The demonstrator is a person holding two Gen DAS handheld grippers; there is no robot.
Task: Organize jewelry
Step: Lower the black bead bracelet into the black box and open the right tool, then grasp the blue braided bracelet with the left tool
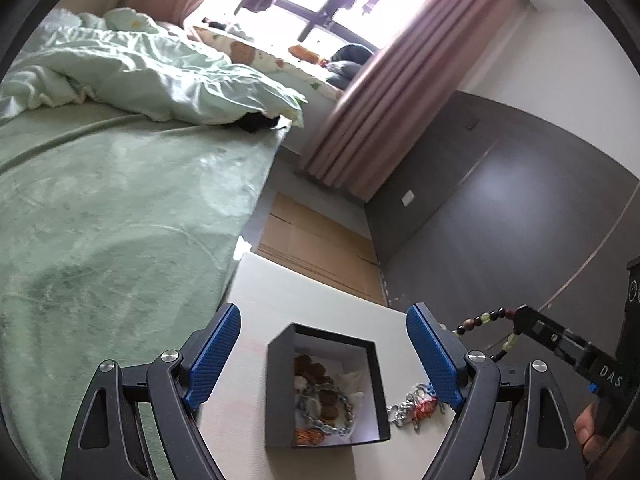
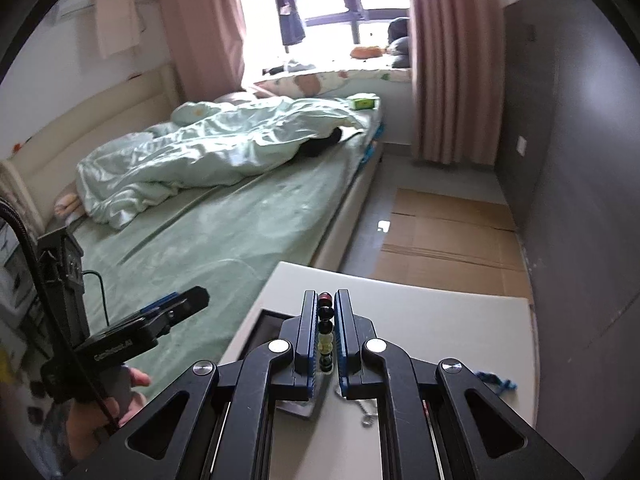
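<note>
A black open box (image 1: 326, 388) with a white lining stands on the white table (image 1: 304, 292); several bracelets lie inside it. My left gripper (image 1: 324, 354) is open, its blue pads on either side of the box and above it. My right gripper (image 2: 325, 308) is shut on a bead bracelet (image 2: 325, 332) of dark, red and pale green beads; in the left wrist view it (image 1: 524, 320) enters from the right with the bracelet (image 1: 486, 318) hanging above the table. A small heap of chains and charms (image 1: 416, 402) lies right of the box.
A bed with a green sheet (image 1: 120, 220) and a rumpled quilt (image 1: 152, 72) lies left of the table. Flat cardboard (image 2: 452, 236) covers the floor beyond it. A grey wall (image 2: 580, 200) stands to the right. A blue cord piece (image 2: 494, 380) lies on the table.
</note>
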